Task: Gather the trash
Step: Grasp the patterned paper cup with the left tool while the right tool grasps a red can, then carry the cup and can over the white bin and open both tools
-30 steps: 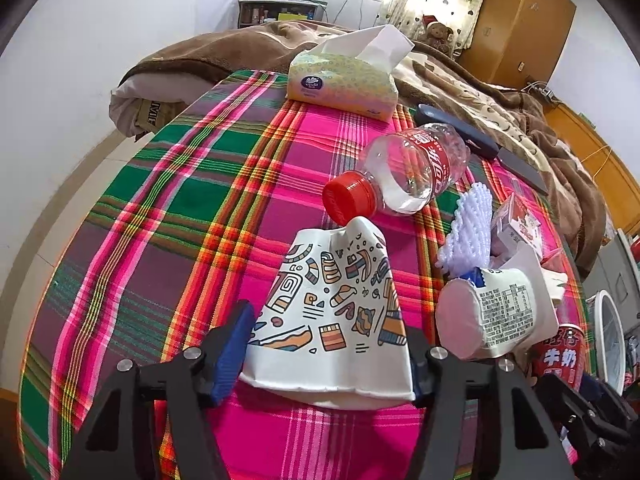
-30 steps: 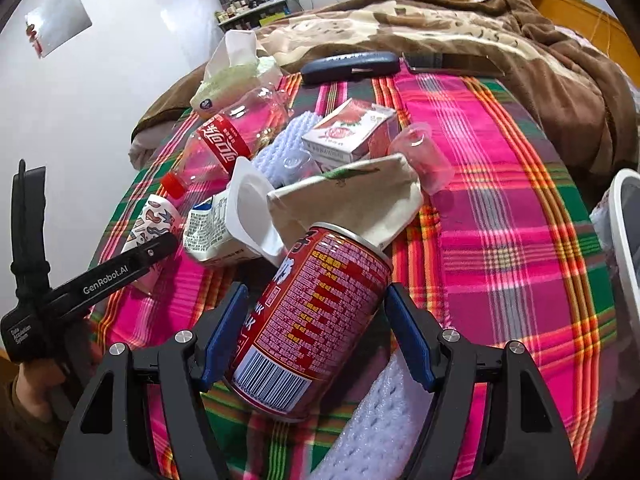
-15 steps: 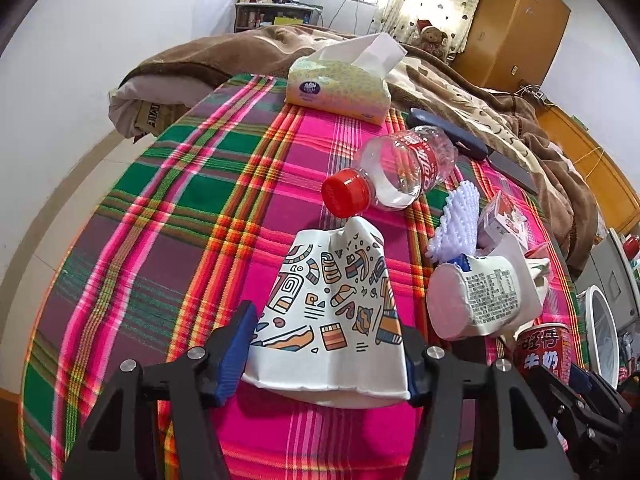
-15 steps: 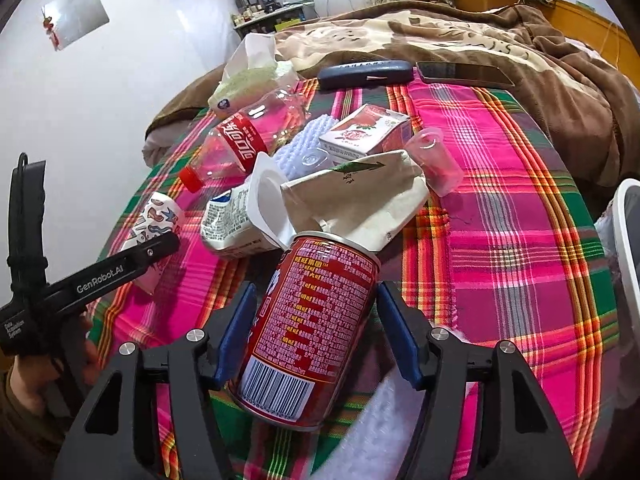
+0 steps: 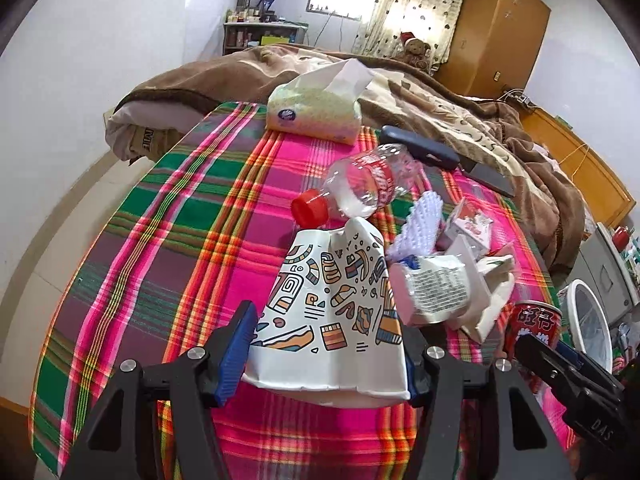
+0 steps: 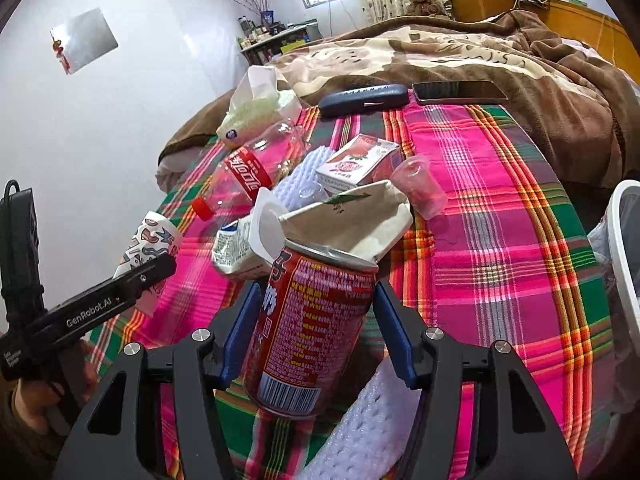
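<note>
Left tongs [image 5: 326, 354]: clamped on the wide end of a flattened patterned paper cup [image 5: 334, 304]; blue pads press both its side edges. Squashed flat, the cup fills the span, which looks to be why it is taken across the rim end.

Right tongs [image 6: 310, 332]: closed on a red drink can [image 6: 310, 322], pads on opposite sides of its wall. The can leans, top away from the camera, barcode end nearest. Whether its base touches the cloth, I cannot tell.

Trash pile: lies on a plaid cloth [image 5: 168, 216] over the bed. A clear cola bottle [image 6: 256, 170] with red cap lies on its side; a crushed white tub [image 6: 240, 246] sits beside the can; a torn paper carton [image 6: 352, 220] is just behind the can; a small juice box [image 6: 358, 162] and a clear plastic cup [image 6: 420, 188] lie further back. White foam netting [image 6: 370, 428] lies under the right tongs.

Not trash, by my reading: tissue pack [image 5: 316, 114], glasses case [image 6: 364, 98] and phone [image 6: 458, 91], grouped at the far edge on the brown blanket [image 6: 520, 64].

Bin: a white-rimmed basket [image 6: 624, 256] stands off the bed's right side, nearest the can; likely destination.

Pose, left: held low, fingers pointing up the bed, roughly level with the cloth.

Pose, right: low, angled slightly down across the pile, left tool visible to its left.

Stage: both pieces gripped, neither binned yet.
</note>
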`<state>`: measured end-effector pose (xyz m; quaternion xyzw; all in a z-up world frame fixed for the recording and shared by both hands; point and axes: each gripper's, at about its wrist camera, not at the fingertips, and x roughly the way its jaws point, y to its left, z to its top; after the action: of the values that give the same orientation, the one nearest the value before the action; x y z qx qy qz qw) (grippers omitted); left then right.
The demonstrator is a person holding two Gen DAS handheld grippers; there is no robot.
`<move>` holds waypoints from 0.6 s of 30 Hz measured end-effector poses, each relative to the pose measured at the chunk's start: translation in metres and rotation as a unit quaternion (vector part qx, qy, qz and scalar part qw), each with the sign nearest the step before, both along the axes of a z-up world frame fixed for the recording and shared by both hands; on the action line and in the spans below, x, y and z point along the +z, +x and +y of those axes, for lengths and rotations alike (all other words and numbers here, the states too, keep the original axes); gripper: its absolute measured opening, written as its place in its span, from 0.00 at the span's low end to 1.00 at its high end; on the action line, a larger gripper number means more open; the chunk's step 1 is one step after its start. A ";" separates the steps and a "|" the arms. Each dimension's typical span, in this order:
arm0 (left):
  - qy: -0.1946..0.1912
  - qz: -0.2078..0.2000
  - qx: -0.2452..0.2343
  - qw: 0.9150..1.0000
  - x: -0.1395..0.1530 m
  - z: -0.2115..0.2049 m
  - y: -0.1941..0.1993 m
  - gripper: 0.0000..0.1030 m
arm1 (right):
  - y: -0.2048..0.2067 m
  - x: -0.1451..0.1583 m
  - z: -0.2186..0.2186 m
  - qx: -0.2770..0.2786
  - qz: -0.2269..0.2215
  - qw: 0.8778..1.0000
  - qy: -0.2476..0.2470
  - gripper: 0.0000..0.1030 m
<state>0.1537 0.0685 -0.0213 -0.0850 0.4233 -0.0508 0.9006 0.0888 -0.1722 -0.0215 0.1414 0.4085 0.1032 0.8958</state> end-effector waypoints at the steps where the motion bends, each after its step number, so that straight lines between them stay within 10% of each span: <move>1: -0.003 -0.002 -0.004 1.000 0.002 -0.002 -0.002 0.59 | -0.001 0.001 -0.001 0.000 -0.001 1.000 0.003 0.57; 18: 0.006 -0.031 -0.047 0.998 0.030 -0.049 -0.015 0.59 | -0.014 0.020 -0.041 -0.027 -0.047 0.998 0.030 0.56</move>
<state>0.1390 0.0200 0.0090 -0.0579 0.3993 -0.0935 0.9102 0.0749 -0.2127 -0.0013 0.1739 0.3592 0.0973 0.9118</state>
